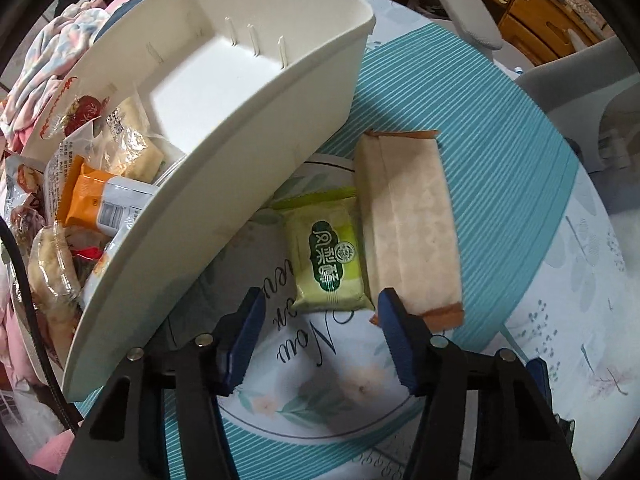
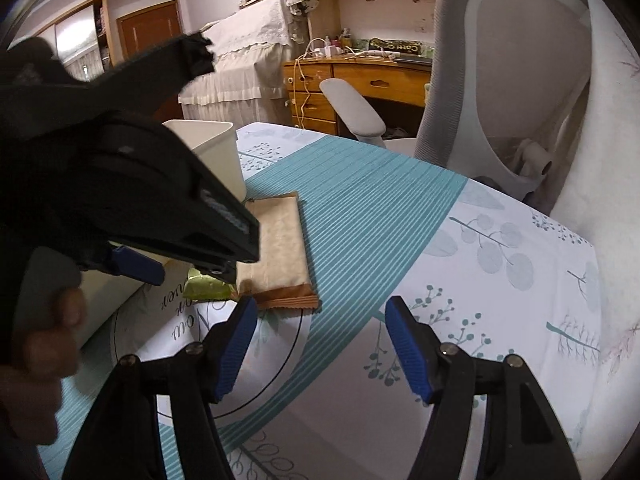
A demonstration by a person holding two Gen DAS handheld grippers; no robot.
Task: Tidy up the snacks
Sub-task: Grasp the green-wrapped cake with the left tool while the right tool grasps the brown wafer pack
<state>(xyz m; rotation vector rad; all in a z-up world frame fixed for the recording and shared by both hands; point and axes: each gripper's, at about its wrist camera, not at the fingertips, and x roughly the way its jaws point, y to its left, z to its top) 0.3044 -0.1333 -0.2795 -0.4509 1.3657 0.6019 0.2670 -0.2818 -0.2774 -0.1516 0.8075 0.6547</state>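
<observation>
In your right wrist view, the left gripper's black body [image 2: 132, 200] covers most of the cream plastic bin [image 2: 218, 152] and all but a corner of the green foil snack packet [image 2: 210, 289], and your hand [image 2: 40, 344] at the left edge is blurred. In the left wrist view, the bin wall [image 1: 240, 168] hides the lower parts of the heaped wrapped snacks [image 1: 100, 192]. The small print on their labels cannot be read, and the grey mesh office chair [image 2: 516, 80] is cut off by the frame.

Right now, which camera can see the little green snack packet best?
The left wrist view. There the green snack packet lies whole and label-up on the cloth, beside the tan packet. In the right wrist view only a green sliver peeks out beneath the left gripper.
</observation>
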